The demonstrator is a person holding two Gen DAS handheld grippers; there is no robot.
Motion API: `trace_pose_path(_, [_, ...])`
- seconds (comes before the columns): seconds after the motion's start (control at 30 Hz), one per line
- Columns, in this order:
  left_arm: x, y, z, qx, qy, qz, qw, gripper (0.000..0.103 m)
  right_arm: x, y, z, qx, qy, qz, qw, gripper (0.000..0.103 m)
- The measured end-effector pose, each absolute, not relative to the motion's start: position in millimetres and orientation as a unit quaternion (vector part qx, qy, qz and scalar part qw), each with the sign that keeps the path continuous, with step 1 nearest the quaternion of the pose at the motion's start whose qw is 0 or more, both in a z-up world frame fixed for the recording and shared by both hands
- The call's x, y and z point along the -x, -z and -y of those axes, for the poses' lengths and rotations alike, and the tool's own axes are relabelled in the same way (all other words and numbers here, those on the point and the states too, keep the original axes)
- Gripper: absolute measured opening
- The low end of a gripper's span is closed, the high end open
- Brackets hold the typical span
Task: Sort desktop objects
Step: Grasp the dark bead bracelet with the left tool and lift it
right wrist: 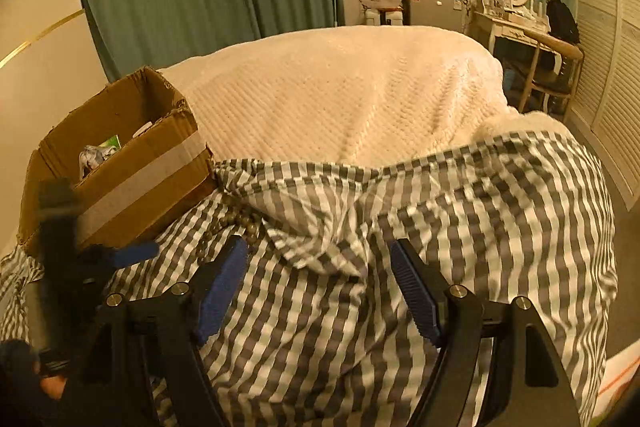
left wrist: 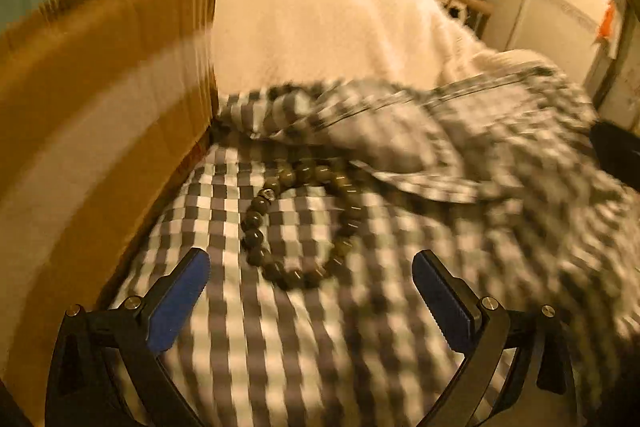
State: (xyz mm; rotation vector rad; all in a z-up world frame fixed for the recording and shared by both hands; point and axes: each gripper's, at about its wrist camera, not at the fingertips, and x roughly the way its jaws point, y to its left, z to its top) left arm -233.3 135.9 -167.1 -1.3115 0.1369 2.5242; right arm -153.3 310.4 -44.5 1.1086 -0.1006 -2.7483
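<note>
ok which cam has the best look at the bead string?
Left wrist. The bead string lies as a loop on the checked cloth, just ahead of the open left gripper, nearly whole. Right wrist shows only a few beads beside the cardboard box, partly behind its left finger.

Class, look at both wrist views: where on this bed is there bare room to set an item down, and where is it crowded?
Free: the flat checked cloth in front of the bead string, and the wide white blanket beyond the cardboard box. Crowded: the corner where the beads lie against the box under a rumpled checked fold.
</note>
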Motion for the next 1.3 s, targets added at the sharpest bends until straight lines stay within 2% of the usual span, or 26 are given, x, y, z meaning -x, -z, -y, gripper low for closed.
trace_pose_path(0.07, [248, 185, -134, 0.476, -0.867, -0.040, 0.143, 0.100, 154, 48, -313, -0.378, 0.920, 0.044, 0.095, 0.074])
trace_pose_path(0.13, [252, 190, -132, 0.464, -0.872, -0.033, 0.152, 0.075, 153, 51, -316, -0.380, 0.919, 0.050, 0.094, 0.074])
trace_pose_path(0.17, [251, 186, -130, 0.455, -0.875, -0.033, 0.159, 0.042, 152, 51, -317, -0.380, 0.919, 0.052, 0.094, 0.074])
trace_pose_path(0.2, [250, 184, -130, 0.452, -0.877, -0.035, 0.161, 0.023, 151, 51, -319, -0.379, 0.919, 0.057, 0.094, 0.074])
trace_pose_path(0.3, [238, 171, -126, 0.433, -0.884, -0.030, 0.174, 0.022, 148, 52, -319, -0.380, 0.919, 0.061, 0.087, 0.074])
trace_pose_path(0.33, [233, 168, -124, 0.430, -0.885, -0.027, 0.179, 0.013, 147, 52, -319, -0.381, 0.919, 0.062, 0.085, 0.074])
trace_pose_path(0.37, [228, 165, -123, 0.426, -0.886, -0.026, 0.182, 0.010, 144, 52, -317, -0.382, 0.918, 0.062, 0.083, 0.074])
trace_pose_path(0.77, [167, 108, -90, 0.385, -0.893, 0.064, 0.223, 0.010, 94, 37, -290, -0.366, 0.924, 0.063, 0.091, 0.074])
trace_pose_path(1.13, [135, -35, -27, 0.233, -0.945, 0.103, 0.207, 0.010, 88, 4, -268, -0.347, 0.928, 0.068, 0.117, 0.075])
trace_pose_path(1.3, [156, -58, 1, 0.214, -0.962, 0.076, 0.150, 0.010, 103, -22, -242, -0.324, 0.934, 0.053, 0.139, 0.078])
